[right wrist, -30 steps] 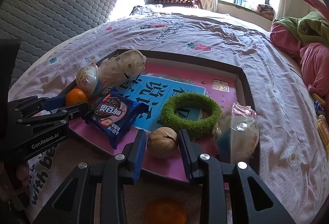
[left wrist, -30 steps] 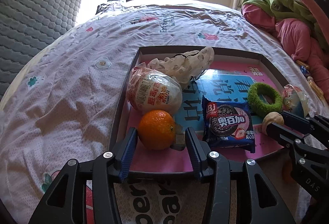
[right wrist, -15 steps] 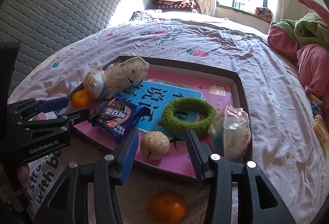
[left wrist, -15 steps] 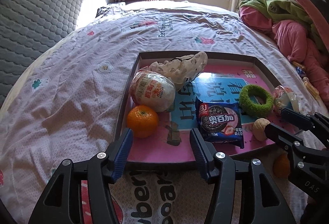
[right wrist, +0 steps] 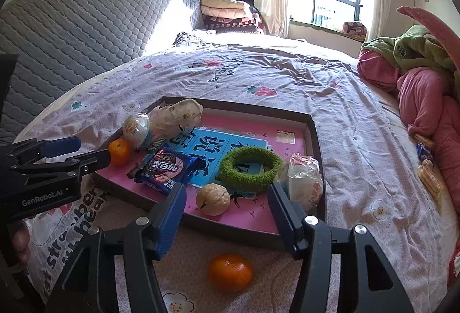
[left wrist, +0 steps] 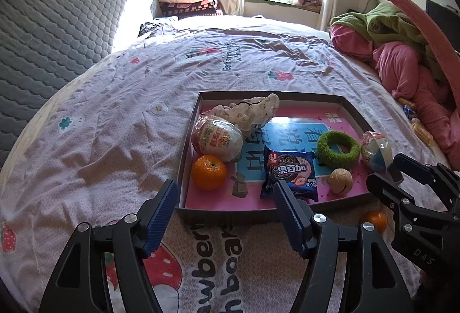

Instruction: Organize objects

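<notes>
Both your claws are spread wide and holding nothing. Your left claw (left wrist: pixel 224 198) sits just outside the near edge of the box tray (left wrist: pixel 258 96) on the bed (left wrist: pixel 115 126). Your right claw (right wrist: pixel 227 201) is at the near edge too, with the walnut (right wrist: pixel 213 199) just past it inside. One tangerine (left wrist: pixel 209 172) is in the tray's near left corner; a second tangerine (right wrist: pixel 230 272) lies on the bed outside.

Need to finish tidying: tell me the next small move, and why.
Probably lower the right gripper over the orange on the bedspread and close on it. It is the one item lying outside the tray, just below that gripper, and both grippers are open and empty.
</notes>
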The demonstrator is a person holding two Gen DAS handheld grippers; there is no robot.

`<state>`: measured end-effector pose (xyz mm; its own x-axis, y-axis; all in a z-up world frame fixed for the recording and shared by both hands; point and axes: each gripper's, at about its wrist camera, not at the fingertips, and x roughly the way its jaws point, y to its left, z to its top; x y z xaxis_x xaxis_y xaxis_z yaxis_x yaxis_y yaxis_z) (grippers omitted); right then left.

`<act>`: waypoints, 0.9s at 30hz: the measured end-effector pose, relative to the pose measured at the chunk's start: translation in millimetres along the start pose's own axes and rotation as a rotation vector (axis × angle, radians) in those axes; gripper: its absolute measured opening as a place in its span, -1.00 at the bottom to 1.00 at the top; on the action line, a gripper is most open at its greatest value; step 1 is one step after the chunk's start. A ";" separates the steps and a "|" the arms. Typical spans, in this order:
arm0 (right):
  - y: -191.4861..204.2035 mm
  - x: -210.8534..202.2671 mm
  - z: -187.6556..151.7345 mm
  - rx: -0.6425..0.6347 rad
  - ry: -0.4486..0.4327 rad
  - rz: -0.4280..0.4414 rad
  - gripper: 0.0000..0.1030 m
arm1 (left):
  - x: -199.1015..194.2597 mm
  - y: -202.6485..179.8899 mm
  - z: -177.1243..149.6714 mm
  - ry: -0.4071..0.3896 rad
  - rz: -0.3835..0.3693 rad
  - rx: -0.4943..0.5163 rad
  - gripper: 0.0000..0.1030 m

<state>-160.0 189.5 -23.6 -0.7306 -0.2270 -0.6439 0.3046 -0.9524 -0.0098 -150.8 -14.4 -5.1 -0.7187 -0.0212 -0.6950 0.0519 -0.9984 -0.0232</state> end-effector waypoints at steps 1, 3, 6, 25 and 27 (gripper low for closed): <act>0.4 -2.5 -0.9 0.006 -0.003 -0.004 0.17 | -5.0 -0.9 -1.9 -0.005 -0.002 0.003 0.37; 2.9 -6.5 -3.3 0.013 -0.006 -0.011 0.18 | -12.8 -2.4 -6.7 -0.014 -0.005 0.005 0.38; 9.1 -12.8 -7.8 -0.003 -0.007 -0.024 0.19 | -23.9 -5.1 -16.2 -0.017 -0.020 0.007 0.39; 20.6 -49.4 -42.1 0.049 0.013 -0.045 0.44 | -55.4 -25.1 -54.8 -0.002 -0.052 0.044 0.49; 18.8 -51.0 -44.2 0.062 0.015 -0.042 0.49 | -59.0 -24.3 -56.3 -0.013 -0.045 0.034 0.49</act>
<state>-90.1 192.2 -24.7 -0.7326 -0.1837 -0.6554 0.2350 -0.9719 0.0096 -70.6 14.1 -4.0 -0.7290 0.0230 -0.6841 -0.0041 -0.9996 -0.0292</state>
